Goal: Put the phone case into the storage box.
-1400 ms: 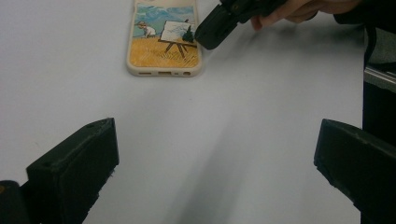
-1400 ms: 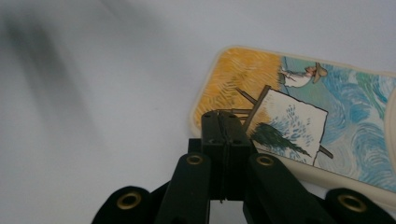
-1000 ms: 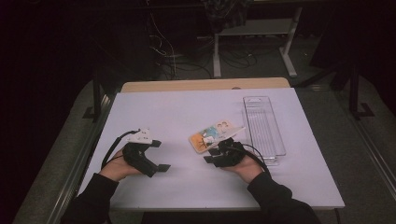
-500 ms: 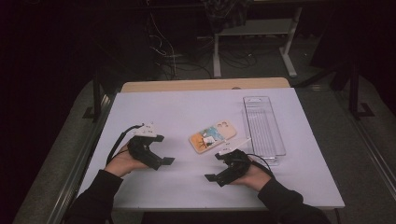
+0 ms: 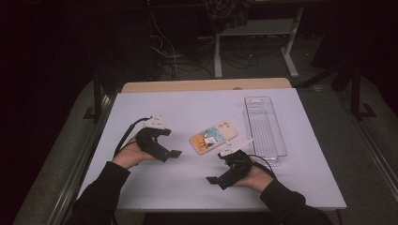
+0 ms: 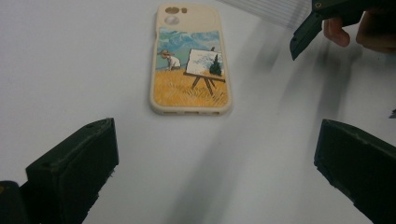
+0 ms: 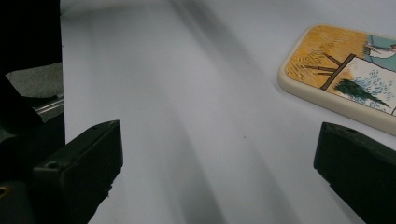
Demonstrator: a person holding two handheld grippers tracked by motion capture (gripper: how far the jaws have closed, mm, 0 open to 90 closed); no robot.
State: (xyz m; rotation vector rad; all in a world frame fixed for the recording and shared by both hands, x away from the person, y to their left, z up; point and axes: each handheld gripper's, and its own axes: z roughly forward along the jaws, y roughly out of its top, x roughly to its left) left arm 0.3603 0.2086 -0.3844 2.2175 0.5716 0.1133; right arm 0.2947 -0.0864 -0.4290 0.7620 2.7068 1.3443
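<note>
Dark all round, with cables and a metal stand at the back, the room leaves just the white table (image 5: 155,187) lit. Starting at the right gripper (image 5: 217,181), low on the table at about five o'clock from its middle: its jaws have just been opening and now stand wide apart with nothing between them, only bare tabletop in the right gripper view. The phone case (image 7: 345,79) lies up at one o'clock from those jaws, clear of them. The left gripper (image 5: 174,153), at about eight o'clock on the table, is spread wide too and grips nothing; in the left gripper view the phone case (image 6: 190,60) sits at twelve o'clock ahead of it, well short of the jaws, printed side up.

Seen from above, the phone case (image 5: 214,137) lies flat near the middle of the table, between the two grippers and apart from both. At three o'clock from it stands a clear plastic bin (image 5: 264,124), long and narrow, with nothing in it that I can make out.

My guess is the case has been set down and let go, so that part looks done. If the bin is where it should end up, that is left to do, and the left gripper looks better lined up for the pickup.
</note>
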